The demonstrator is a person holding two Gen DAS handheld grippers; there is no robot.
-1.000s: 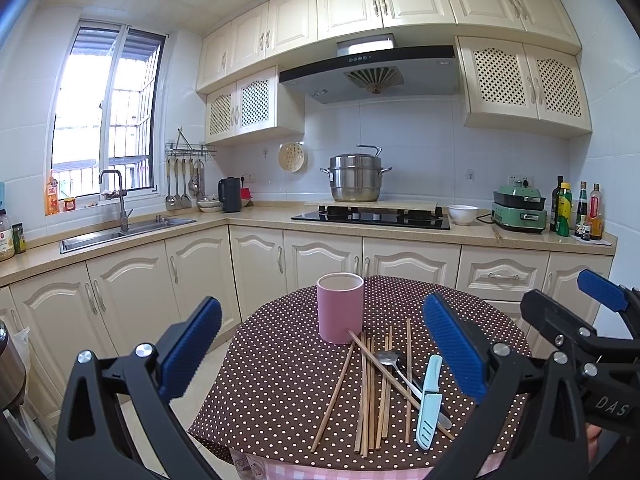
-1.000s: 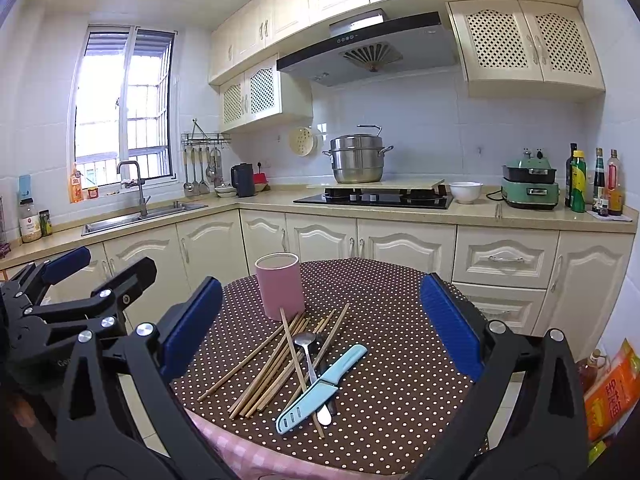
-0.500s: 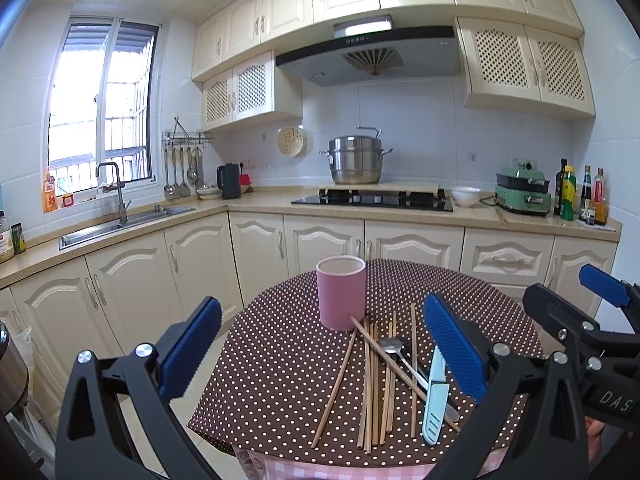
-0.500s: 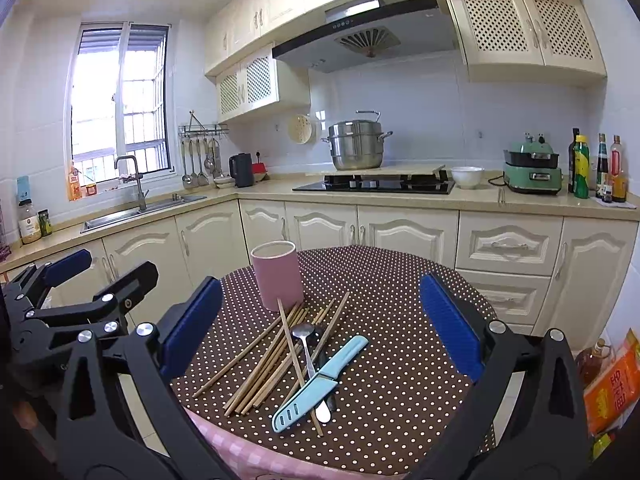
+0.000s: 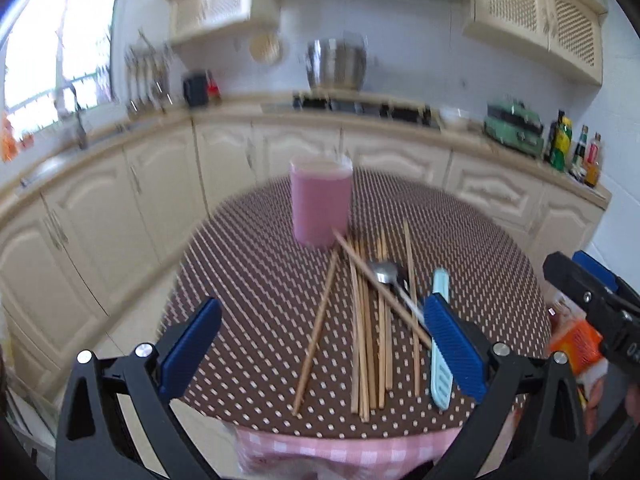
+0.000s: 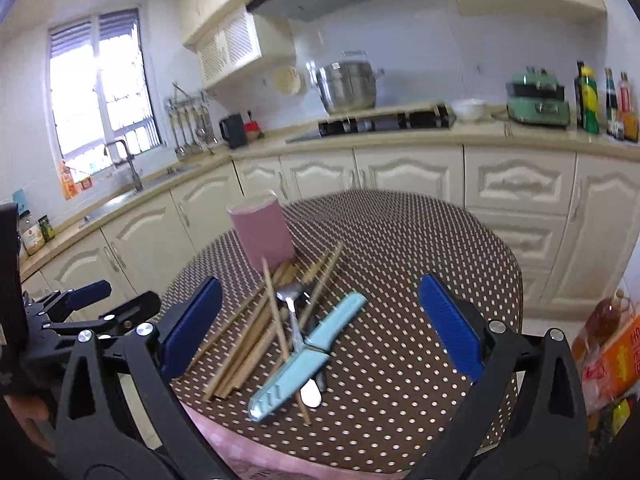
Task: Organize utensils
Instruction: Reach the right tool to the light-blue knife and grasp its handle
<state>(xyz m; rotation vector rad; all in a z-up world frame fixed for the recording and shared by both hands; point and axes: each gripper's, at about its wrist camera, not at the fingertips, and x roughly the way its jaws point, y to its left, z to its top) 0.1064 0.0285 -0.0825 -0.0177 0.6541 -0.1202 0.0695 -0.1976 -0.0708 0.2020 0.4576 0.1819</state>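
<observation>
A pink cup stands upright on the round table's brown dotted cloth. In front of it lie several wooden chopsticks, a metal spoon and a light blue knife, piled loosely. My left gripper hangs open above the table's near edge, over the chopsticks. Over the knife and spoon my right gripper is open too. Nothing is held in either one.
Cream cabinets and a counter run behind the table, with a sink, hob, steel pot and bottles. An orange package sits low at the right. A pink checked cloth hangs below the table edge.
Both grippers have tipped downward and moved in over the table; the utensil pile now sits between their fingers in each view. The utensils and cup have not moved.
</observation>
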